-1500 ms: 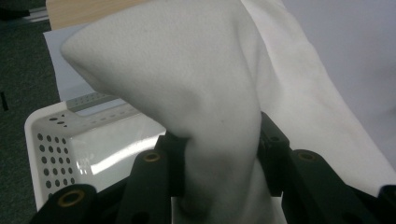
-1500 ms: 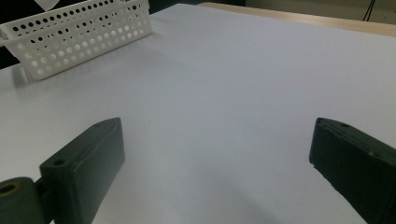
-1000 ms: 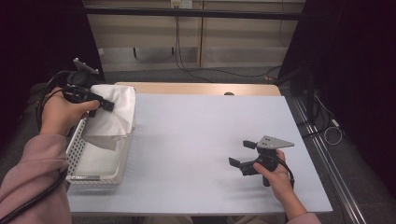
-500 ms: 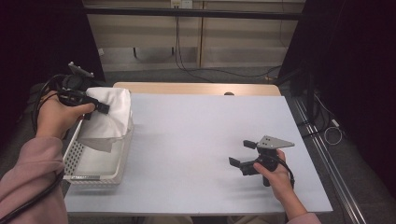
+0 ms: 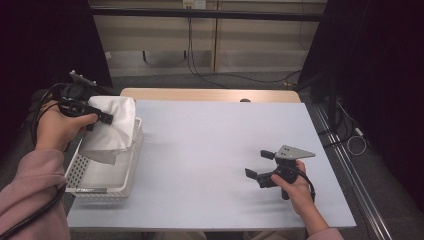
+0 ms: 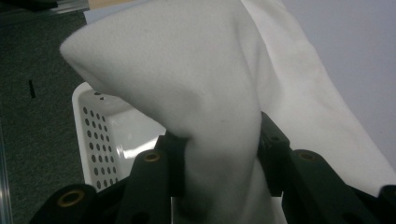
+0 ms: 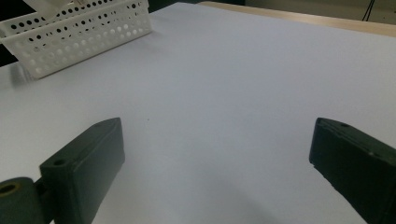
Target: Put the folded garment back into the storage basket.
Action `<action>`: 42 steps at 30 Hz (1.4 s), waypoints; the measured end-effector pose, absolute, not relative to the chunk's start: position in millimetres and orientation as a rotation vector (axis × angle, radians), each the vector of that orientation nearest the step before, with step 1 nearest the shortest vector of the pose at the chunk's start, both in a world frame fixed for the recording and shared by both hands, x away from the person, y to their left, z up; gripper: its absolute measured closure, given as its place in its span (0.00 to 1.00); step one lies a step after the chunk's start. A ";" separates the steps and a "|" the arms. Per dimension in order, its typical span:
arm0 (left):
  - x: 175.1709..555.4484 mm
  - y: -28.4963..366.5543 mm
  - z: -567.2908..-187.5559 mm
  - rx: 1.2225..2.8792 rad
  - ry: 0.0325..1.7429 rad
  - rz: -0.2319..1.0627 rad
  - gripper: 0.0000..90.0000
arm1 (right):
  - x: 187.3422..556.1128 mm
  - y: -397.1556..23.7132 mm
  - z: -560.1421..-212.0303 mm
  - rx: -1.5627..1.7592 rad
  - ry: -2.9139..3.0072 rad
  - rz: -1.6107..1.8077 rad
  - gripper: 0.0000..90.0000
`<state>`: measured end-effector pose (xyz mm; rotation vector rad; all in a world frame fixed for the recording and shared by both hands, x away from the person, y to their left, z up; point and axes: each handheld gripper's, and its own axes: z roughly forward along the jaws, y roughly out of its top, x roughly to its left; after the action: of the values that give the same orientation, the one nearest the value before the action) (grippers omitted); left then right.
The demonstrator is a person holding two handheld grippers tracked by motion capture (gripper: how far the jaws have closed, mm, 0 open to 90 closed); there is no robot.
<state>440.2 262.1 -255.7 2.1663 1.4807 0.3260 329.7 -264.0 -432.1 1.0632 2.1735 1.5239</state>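
White cloth (image 5: 116,125) at left of the high view, bunched and lifted over the far end of a perforated white basket (image 5: 100,175), one fold drooping inside. Pinched between the jaws of the left hand-held gripper (image 5: 102,118). Basket at the left edge of the pale counter (image 5: 210,150). Lower right: right hand-held gripper (image 5: 258,165), jaws spread wide, nothing between, low over bare counter.

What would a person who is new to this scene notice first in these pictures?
First the white cloth, bunched between the jaws of the left gripper and hanging over the white perforated basket at the table's left edge. Then the right gripper, jaws wide open, resting on the pale table at the near right.
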 end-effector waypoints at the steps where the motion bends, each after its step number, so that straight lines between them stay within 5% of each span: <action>1: 439.9 262.5 -256.9 2.164 1.485 0.321 0.71 | 329.7 -264.0 -432.2 1.063 2.173 1.521 0.04; 42: 437.9 276.0 -300.4 2.189 1.485 0.327 0.71 | 329.3 -263.5 -431.5 1.059 2.169 1.527 0.04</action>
<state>437.9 276.0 -300.4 2.1888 1.4855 0.3266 329.3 -263.5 -431.5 1.0589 2.1688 1.5268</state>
